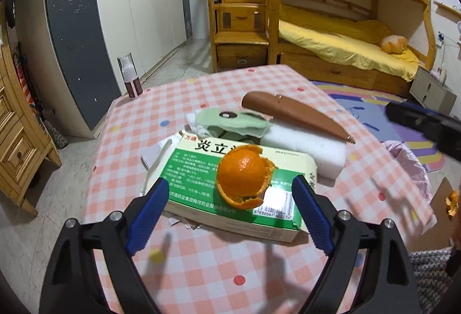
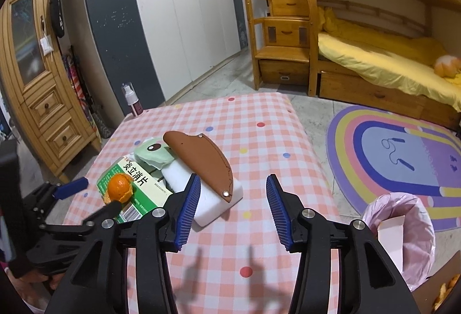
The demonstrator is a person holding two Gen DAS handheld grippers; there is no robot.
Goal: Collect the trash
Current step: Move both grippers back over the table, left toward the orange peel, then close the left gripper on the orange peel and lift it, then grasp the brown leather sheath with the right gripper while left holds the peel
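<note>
Your left gripper (image 1: pixel 230 193) is gaping wide around the peel (image 1: pixel 244 176), pads not touching; peel is sitting on the box (image 1: pixel 201 187). Your right gripper (image 2: pixel 233 210) is hanging released right of the box, holding nothing.

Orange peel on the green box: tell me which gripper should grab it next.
Left. The left gripper is open, its fingers flanking the orange peel on the green box. The right gripper is open too, but over bare tablecloth with the peel off to its left.
</note>
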